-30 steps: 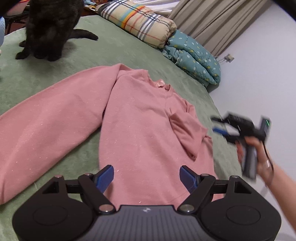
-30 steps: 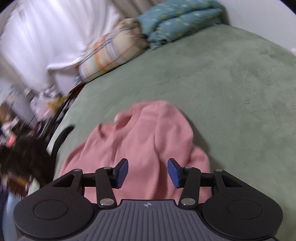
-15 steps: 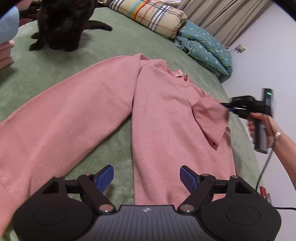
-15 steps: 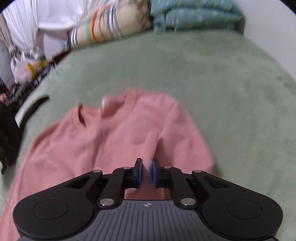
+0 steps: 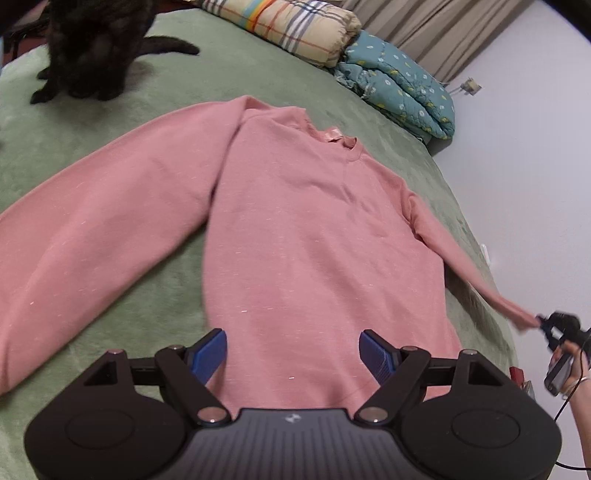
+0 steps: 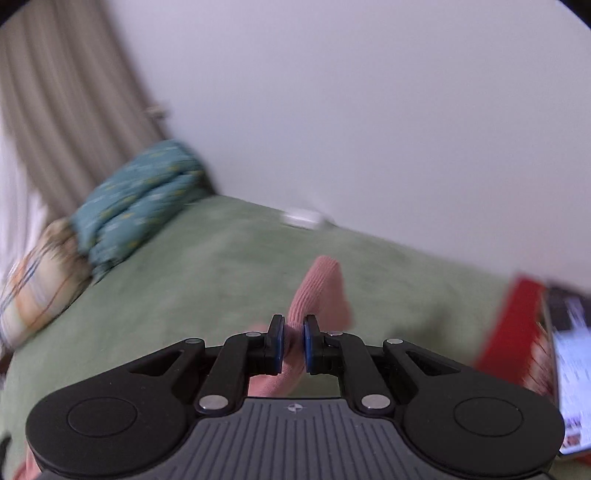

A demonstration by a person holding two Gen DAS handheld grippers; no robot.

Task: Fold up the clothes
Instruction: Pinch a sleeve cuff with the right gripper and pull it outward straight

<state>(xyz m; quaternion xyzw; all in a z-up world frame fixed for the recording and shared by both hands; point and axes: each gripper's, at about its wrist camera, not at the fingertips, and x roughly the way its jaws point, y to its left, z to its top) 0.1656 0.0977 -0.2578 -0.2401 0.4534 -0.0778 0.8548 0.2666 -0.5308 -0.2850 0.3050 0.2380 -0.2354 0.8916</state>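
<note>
Green plush bedspread (image 5: 155, 92) bears a pink long-sleeved sweatshirt (image 5: 314, 240), its right sleeve cuff (image 6: 317, 291) now pulled outward, seemingly straight, clamped in the just-closed right gripper (image 6: 293, 343); the left gripper (image 5: 293, 350) hovers with jaws apart, empty.

A home bedroom is being shown. A bed (image 5: 229, 77) is being covered by a green blanket, with folded quilts (image 5: 399, 85), curtains (image 5: 424, 33) and a cat (image 5: 92, 44).

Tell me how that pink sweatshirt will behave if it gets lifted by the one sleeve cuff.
Probably floppy: the pink sweatshirt lies limp on the green blanket, and the sleeve stretches thin toward the right gripper clamped on the cuff. It likely drags rather than slides, since both fabrics look fuzzy. Seems light; the body would trail and bunch.
</note>
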